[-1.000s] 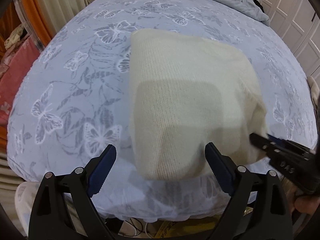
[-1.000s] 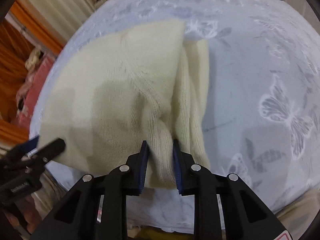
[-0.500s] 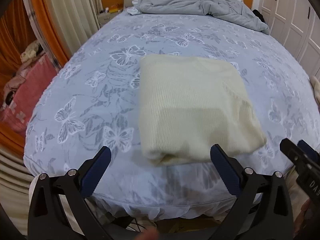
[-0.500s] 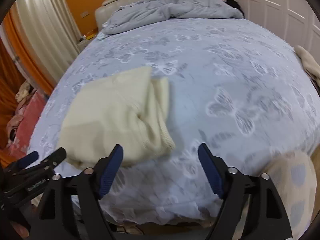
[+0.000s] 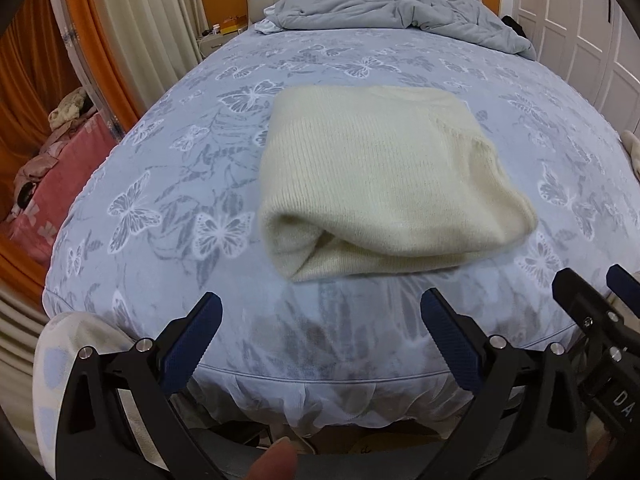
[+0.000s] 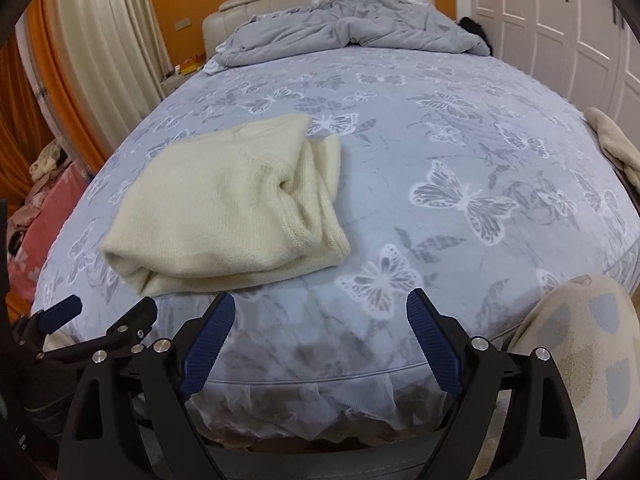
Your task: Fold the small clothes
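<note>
A cream knitted garment (image 5: pixel 380 176) lies folded into a thick rectangle near the foot of the bed (image 5: pixel 200 160); in the right wrist view the same garment (image 6: pixel 224 200) sits left of centre, its loose layered edges toward the right. My left gripper (image 5: pixel 320 312) hangs open over the bed's front edge, short of the garment, with nothing between its fingers. My right gripper (image 6: pixel 320 308) hovers at the bed edge to the right of the garment, its jaws still opening and bare. Each gripper shows at the side of the other's view.
The blue butterfly-print sheet (image 6: pixel 460 152) covers the bed. A crumpled grey duvet (image 6: pixel 344 36) lies by the headboard. Another cream cloth (image 6: pixel 612 144) rests at the right bed edge. White wardrobe doors (image 6: pixel 560 20) stand right; curtains and pink bedding (image 5: pixel 52 184) left.
My right gripper let go of the garment's edge and opened wide. Both grippers pulled back from the garment toward the foot of the bed, leaving it lying folded.
</note>
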A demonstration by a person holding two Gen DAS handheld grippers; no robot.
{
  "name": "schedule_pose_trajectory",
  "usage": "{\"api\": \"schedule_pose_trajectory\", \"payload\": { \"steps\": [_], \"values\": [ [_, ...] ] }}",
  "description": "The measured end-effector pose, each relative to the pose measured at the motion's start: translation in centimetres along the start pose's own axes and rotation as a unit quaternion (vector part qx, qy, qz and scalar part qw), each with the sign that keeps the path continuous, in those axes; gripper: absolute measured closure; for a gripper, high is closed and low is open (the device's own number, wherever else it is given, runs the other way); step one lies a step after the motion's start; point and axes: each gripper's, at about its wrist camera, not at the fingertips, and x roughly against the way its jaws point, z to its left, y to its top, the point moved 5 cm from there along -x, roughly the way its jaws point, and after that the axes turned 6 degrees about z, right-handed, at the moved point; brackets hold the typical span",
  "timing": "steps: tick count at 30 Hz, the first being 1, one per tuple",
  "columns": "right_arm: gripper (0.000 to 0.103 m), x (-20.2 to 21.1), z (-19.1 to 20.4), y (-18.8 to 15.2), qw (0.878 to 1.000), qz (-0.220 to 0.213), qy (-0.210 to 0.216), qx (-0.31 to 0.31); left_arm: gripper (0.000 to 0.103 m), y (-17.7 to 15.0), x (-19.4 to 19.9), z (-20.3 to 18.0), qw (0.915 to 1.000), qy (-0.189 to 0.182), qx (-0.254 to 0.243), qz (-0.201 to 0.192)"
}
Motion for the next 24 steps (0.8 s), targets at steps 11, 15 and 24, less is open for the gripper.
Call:
{"api": "schedule_pose_trajectory", "payload": {
  "steps": [11,15,24],
  "values": [
    [0.017,-1.0,1.4,-1.0,1.0,0.018,-0.003,0.021,0.006,-1.0,-0.7,0.9,0.9999,0.003,0.016,-0.004],
    [0.017,-1.1,1.5,-1.1,1.0,0.018,-0.007,0.021,0.006,-1.0,-0.9,1.0,0.9998,0.0,0.02,-0.005],
    [0.017,-1.1,1.6,-1.2,1.0,0.017,-0.004,0.022,0.006,-1.1,-0.8,1.1,0.9997,0.007,0.022,-0.01]
  ]
}}
